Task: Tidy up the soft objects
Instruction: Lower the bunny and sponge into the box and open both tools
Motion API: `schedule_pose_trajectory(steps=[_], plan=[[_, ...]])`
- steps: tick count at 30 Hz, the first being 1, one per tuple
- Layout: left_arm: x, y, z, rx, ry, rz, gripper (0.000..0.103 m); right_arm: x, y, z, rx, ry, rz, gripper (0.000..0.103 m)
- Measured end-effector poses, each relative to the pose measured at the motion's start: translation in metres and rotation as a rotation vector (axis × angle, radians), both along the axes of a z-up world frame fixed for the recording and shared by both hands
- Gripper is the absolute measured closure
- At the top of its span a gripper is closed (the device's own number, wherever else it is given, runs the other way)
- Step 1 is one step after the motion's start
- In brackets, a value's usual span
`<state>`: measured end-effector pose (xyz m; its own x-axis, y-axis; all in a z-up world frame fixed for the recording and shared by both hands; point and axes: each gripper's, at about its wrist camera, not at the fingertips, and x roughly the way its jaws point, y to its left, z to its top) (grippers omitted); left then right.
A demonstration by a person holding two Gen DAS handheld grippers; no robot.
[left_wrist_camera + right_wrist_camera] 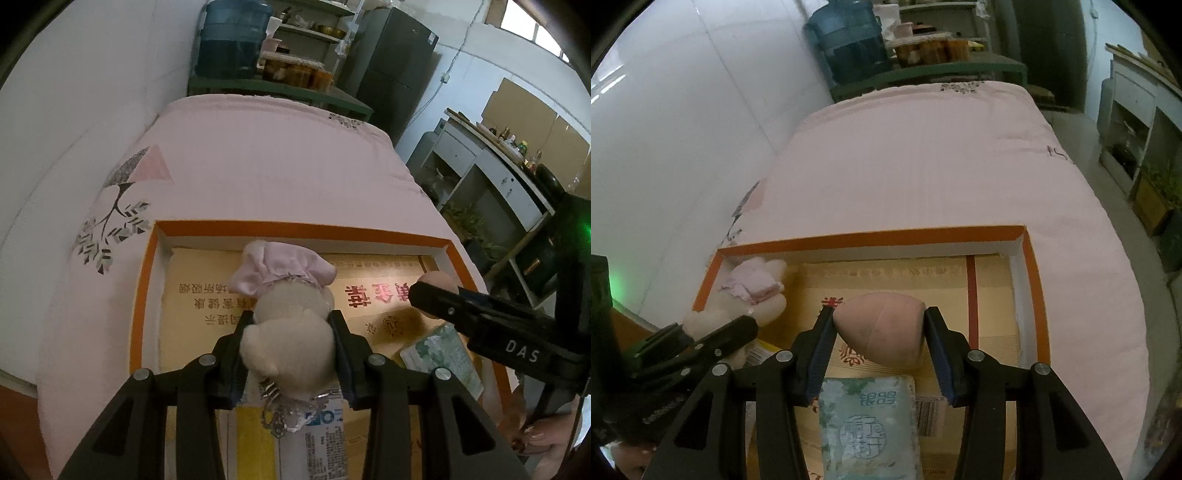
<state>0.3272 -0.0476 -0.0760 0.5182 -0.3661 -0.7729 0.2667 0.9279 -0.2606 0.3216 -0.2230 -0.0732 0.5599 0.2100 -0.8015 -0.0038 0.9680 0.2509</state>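
Our left hand-held gripper (291, 332) clamps a plush bear (288, 332); our right hand-held gripper (881, 328) clamps a pink sponge (882, 332) above the orange box (1034, 295).

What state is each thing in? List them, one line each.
Left tongs: shut on the plush toy.
Plush toy: held over the box, pink bonnet on.
Right tongs: shut on the sponge.
Sponge: held over the box, smudged.
Box: open, on the bed.
Tissue pack: lying flat in the box.
Bed: covered with a pink quilt.
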Motion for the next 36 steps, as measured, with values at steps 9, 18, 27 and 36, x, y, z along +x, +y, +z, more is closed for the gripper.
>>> schedule_pose_trajectory(steps=[9,18,27,36], plan=[[0.005,0.003,-0.009,-0.045,0.054,0.001,0.058,0.002,0.003,-0.007,-0.022,0.024,0.0,0.052],[0.003,0.001,-0.009,-0.035,0.054,-0.011,0.049,0.002,0.002,-0.007,-0.016,0.029,-0.002,0.05],[-0.001,-0.002,-0.002,-0.027,0.024,-0.015,0.043,-0.004,0.005,0.003,-0.009,0.005,0.001,0.044],[-0.014,-0.005,0.022,-0.009,-0.035,-0.015,0.043,-0.013,0.005,0.025,-0.018,-0.035,-0.012,0.044]])
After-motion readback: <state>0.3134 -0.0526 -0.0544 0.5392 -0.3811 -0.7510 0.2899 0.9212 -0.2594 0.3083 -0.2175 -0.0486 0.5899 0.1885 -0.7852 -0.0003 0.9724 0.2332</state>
